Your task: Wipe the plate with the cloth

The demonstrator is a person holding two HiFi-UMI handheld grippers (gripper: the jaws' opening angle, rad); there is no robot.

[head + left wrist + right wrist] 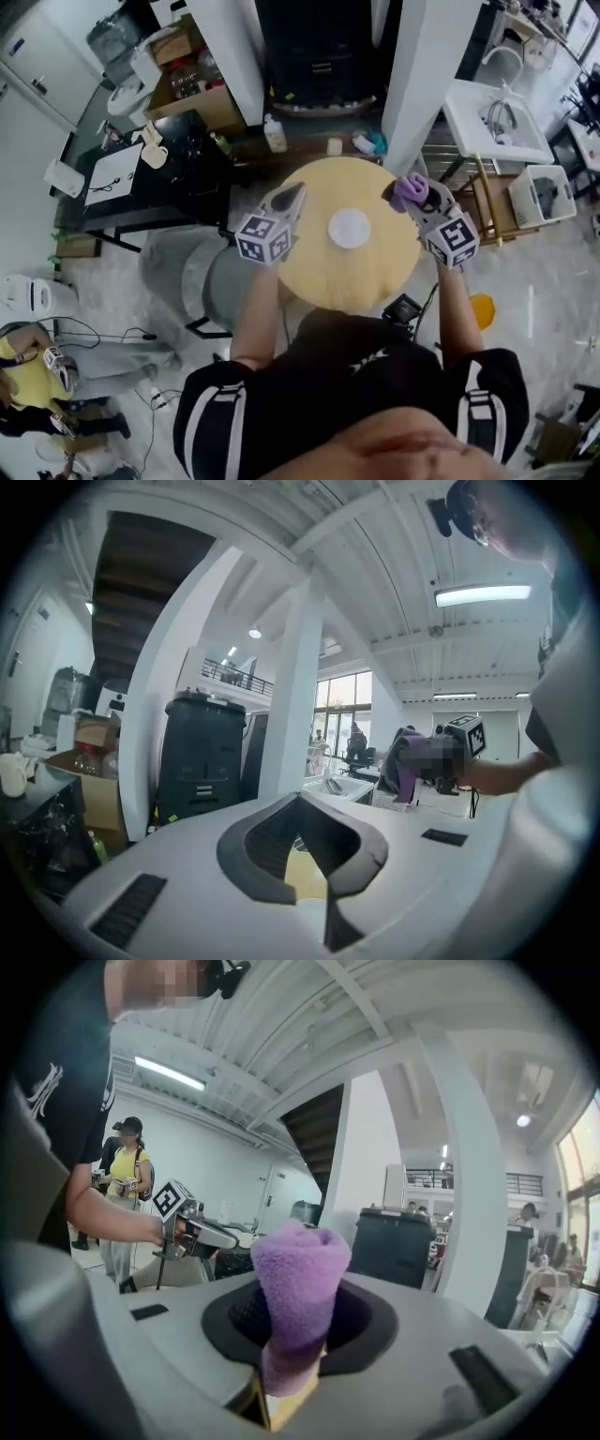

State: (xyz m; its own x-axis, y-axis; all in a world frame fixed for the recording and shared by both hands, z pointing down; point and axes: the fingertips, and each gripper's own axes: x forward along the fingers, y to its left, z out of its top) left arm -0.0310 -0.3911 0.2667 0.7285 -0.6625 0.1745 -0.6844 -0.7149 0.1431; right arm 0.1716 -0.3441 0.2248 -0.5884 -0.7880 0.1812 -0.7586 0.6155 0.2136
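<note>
The left gripper (pixel 292 195) hangs to the left of the plate (pixel 349 228), over the rim of the round yellow table (pixel 375 281). Its jaws are closed together with nothing between them. Its own view looks out level across the room, with only a sliver of yellow tabletop through the gap below, so it appears to be held well above the plate and not steadying it.

The plate lies alone at the middle of the table, small, white and flat, with nothing touching it. From this height its surface is plain white. Whether it carries smears or has been cleaned cannot be told.

To the right of the plate, the right gripper (pixel 401 194) has its jaws clamped on a rolled purple cloth (pixel 300 1274), which stands up out of the grip in a thick wad. This gripper also looks out across the room and not down, and the cloth is well apart from the plate.

The cloth is in hand, but no wiping contact shows. The work is either not yet begun or already finished, and the pictures do not settle which. If it is still to do, the cloth must come down onto the plate, with the closed left gripper free to brace the rim.
</note>
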